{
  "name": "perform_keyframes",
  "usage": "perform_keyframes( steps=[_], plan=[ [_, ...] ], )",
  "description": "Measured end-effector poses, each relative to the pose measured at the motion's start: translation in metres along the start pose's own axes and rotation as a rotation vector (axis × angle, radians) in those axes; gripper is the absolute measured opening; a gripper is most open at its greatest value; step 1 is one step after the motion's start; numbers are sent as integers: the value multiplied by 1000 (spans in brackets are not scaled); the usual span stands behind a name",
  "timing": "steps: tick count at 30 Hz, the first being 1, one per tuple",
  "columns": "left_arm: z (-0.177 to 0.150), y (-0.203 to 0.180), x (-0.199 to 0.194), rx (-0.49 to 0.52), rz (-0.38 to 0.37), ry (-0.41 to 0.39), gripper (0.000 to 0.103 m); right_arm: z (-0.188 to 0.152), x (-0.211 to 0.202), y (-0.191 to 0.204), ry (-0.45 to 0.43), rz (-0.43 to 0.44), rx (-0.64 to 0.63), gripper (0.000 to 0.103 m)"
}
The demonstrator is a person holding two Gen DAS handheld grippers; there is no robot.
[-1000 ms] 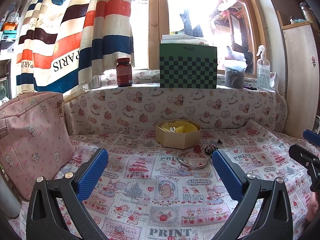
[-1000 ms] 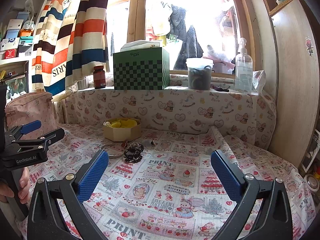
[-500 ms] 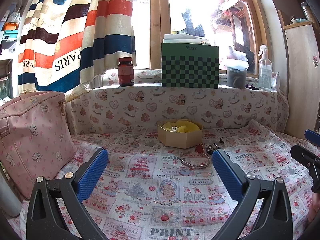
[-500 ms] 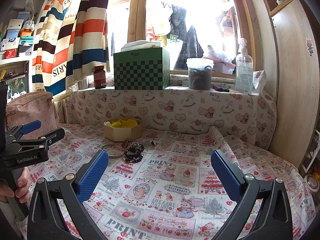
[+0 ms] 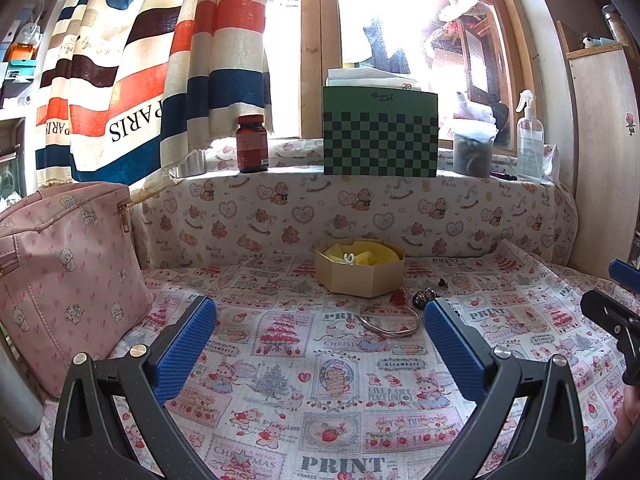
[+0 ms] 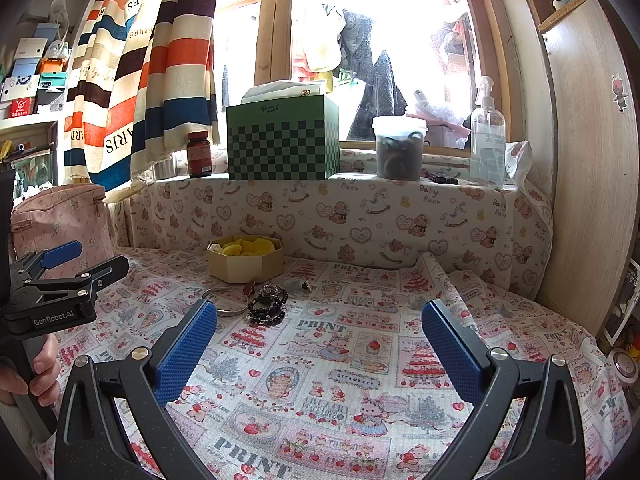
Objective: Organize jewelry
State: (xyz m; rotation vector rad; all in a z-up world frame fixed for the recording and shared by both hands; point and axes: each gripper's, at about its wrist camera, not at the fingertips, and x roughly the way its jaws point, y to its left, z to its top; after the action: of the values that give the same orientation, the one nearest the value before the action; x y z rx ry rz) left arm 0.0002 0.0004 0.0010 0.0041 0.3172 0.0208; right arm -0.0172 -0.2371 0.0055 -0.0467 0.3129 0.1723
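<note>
An octagonal cream box [image 5: 359,271] [image 6: 245,261] with yellow lining stands on the printed cloth near the back. In front of it lie a silver bangle [image 5: 389,322] [image 6: 224,300], a small red heart piece [image 5: 399,297] [image 6: 249,288] and dark beaded bracelets [image 6: 269,304] [image 5: 424,297]. My left gripper [image 5: 320,334] is open and empty, hovering short of the bangle. My right gripper [image 6: 320,334] is also open and empty, to the right of the beads. The left gripper [image 6: 76,264] shows at the left edge of the right wrist view.
A pink zip bag [image 5: 60,264] stands at the left. On the window ledge are a brown bottle [image 5: 252,144], a green checkered tissue box [image 5: 380,136], a lidded tub [image 6: 398,148] and a spray bottle [image 6: 486,136]. A wooden cabinet [image 6: 592,160] bounds the right side.
The left wrist view has shifted slightly, with the box and bangle sitting a little further right and lower. Both grippers stay open; the jewelry has not moved.
</note>
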Motion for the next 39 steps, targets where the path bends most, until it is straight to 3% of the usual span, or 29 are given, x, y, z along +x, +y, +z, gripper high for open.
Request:
perform_keyframes(
  steps=[35,39],
  plan=[
    [0,5,2,-7,4,3,103,3,-1,-1,7,7,-2,103],
    [0,0,-1,-6,64,-12,103,0,0,0,-5,-6,-6,103]
  ],
)
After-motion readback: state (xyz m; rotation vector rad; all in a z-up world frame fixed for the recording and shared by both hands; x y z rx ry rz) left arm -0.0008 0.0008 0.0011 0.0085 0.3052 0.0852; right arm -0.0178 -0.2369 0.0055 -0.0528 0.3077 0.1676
